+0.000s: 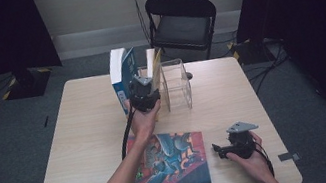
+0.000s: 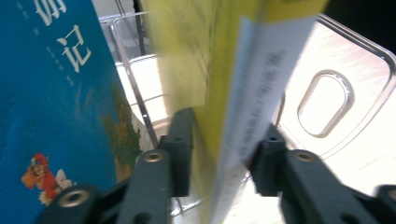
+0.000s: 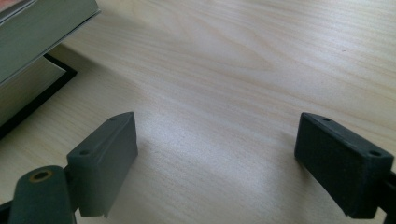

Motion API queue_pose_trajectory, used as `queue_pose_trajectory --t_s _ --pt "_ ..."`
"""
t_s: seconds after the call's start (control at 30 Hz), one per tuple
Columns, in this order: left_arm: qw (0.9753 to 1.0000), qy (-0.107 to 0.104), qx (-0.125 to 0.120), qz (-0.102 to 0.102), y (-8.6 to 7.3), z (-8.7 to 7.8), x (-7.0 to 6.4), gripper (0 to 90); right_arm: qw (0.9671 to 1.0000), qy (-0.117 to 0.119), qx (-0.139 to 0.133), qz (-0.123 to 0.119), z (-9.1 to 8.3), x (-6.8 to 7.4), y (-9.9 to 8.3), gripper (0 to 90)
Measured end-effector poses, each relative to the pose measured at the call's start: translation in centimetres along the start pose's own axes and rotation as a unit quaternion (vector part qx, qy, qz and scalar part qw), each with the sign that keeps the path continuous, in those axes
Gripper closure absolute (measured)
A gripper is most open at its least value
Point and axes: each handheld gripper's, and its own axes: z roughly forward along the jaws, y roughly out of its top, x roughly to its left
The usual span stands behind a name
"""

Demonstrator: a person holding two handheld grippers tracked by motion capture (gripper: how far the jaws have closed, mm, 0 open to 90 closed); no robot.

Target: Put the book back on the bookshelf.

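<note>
Left gripper (image 2: 219,163) fingers clenched on yellow book (image 2: 229,93), upright between them, beside blue book (image 2: 56,93) at clear acrylic rack (image 2: 345,70). Right gripper (image 3: 215,158) fingers released, spread over bare table (image 3: 233,70).

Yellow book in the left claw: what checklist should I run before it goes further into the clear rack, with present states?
1. Grip: the left claw has a jaw on each side of the yellow book, shut on it. Ok.
2. Book attitude: roughly upright, leaning slightly in the high view. Ok.
3. Slot: the book stands at the clear rack, beside the blue book; which compartment its bottom edge sits in is hidden. Cannot tell.
4. Neighbour: blue book upright, apart from the yellow one. Ok.
5. Right claw: open over bare table, away from the rack. Ok.
6. Picture book lies flat near the front edge, out of the path. Ok.
</note>
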Motion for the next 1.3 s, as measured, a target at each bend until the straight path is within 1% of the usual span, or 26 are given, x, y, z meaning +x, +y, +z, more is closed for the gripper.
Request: queue_pose_trajectory --t_s 0.03,0.07,0.13,0.17,0.2,0.23,0.27,0.3,0.37,0.43,0.5,0.53,0.57,0.6,0.63,0.67,0.73,0.83,0.87,0.9,0.93,1.0,1.07,1.13,1.23,1.3 --pt "1.0000 -0.002 0.001 0.005 0.0 0.0 -0.1 69.5 1.0000 0.000 0.000 0.000 0.0 0.0 0.0 13.0" --pt "1.0000 0.002 0.000 0.002 0.0 0.0 -0.3 69.6 1.0000 0.000 0.000 0.000 0.0 0.0 0.0 12.9" --pt "1.0000 -0.002 -0.002 -0.004 -0.1 0.1 -0.6 68.6 1.0000 0.001 0.000 0.000 0.0 0.0 0.0 12.9" --pt "1.0000 -0.003 -0.006 -0.003 -0.1 0.2 -0.8 68.4 1.0000 0.001 0.000 0.000 0.0 0.0 0.0 13.0" --pt "0.9999 -0.007 -0.008 -0.004 -0.2 0.2 -0.8 67.9 1.0000 0.001 0.000 0.000 0.0 0.0 0.0 12.9" --pt "0.9998 -0.017 -0.009 -0.011 -0.2 0.3 -0.8 65.9 1.0000 0.001 0.000 -0.001 0.0 0.0 0.0 13.0" --pt "0.9992 -0.033 -0.009 -0.019 -0.2 0.3 -0.7 63.5 1.0000 0.001 0.000 -0.001 0.0 0.0 0.0 13.0" --pt "0.9989 -0.039 -0.009 -0.023 -0.2 0.4 -0.8 61.8 1.0000 0.002 0.000 -0.001 0.0 0.0 0.0 13.0" --pt "0.9987 -0.046 -0.010 -0.022 -0.3 0.5 -0.9 60.5 1.0000 0.001 0.000 -0.001 0.0 0.0 0.0 13.0" --pt "0.9988 -0.042 -0.009 -0.025 -0.2 0.5 -1.0 60.5 1.0000 0.001 0.000 -0.001 0.0 0.1 0.0 12.9" --pt "0.9986 -0.035 -0.006 -0.038 0.5 0.5 -1.0 62.3 1.0000 0.002 0.000 -0.002 0.0 0.1 0.0 13.0" --pt "0.9977 -0.041 0.000 -0.055 0.9 0.5 -1.0 63.0 1.0000 0.002 0.000 -0.002 0.0 0.1 0.0 12.9" --pt "0.9958 -0.051 0.004 -0.076 1.1 0.4 -0.9 63.0 1.0000 0.003 0.000 -0.002 0.0 0.1 0.0 13.0" --pt "0.9953 -0.053 0.005 -0.081 1.2 0.5 -1.0 63.1 1.0000 0.003 0.000 -0.002 0.0 0.1 0.0 12.9" --pt "0.9968 -0.047 0.006 -0.064 1.2 0.5 -1.3 63.6 1.0000 0.003 0.000 -0.002 0.0 0.1 0.0 12.9" --pt "0.9974 -0.045 0.004 -0.057 1.2 0.6 -1.5 63.7 1.0000 0.003 0.000 -0.002 0.1 0.1 0.1 12.9" --pt "0.9962 -0.055 -0.002 -0.068 1.0 0.6 -1.5 62.4 1.0000 0.004 0.000 -0.002 0.0 0.1 0.1 13.0" --pt "0.9974 -0.051 -0.005 -0.050 0.8 0.6 -1.7 61.5 1.0000 0.005 0.000 -0.003 0.1 0.1 0.0 12.9" --pt "0.9972 -0.056 -0.004 -0.050 0.7 0.5 -1.7 60.6 1.0000 0.005 0.000 -0.003 0.0 0.1 0.0 12.9" --pt "0.9973 -0.060 -0.005 -0.044 0.7 0.5 -1.7 59.9 1.0000 0.005 0.000 -0.004 0.0 0.1 0.0 13.0" --pt "0.9974 -0.059 -0.006 -0.040 0.6 0.5 -1.7 59.4 1.0000 0.006 0.000 -0.004 0.0 0.1 0.0 12.9" --pt "0.9971 -0.064 -0.011 -0.039 0.4 0.4 -1.4 58.1 1.0000 0.006 0.000 -0.004 0.0 0.1 0.0 13.0" --pt "0.9975 -0.061 -0.009 -0.036 0.2 0.3 -1.3 55.1 1.0000 0.006 0.000 -0.004 0.0 0.2 0.0 13.0" --pt "0.9975 -0.064 -0.009 -0.029 0.0 0.1 -1.1 50.6 1.0000 0.006 0.000 -0.004 0.0 0.2 0.0 12.9" --pt "0.9970 -0.077 -0.008 -0.010 -0.3 -0.3 -0.7 47.0 1.0000 0.006 0.000 -0.004 0.0 0.2 0.0 13.0" --pt "0.9968 -0.079 -0.007 -0.006 -0.6 -0.5 -0.5 44.3 1.0000 0.006 0.000 -0.004 0.0 0.2 0.0 12.9"
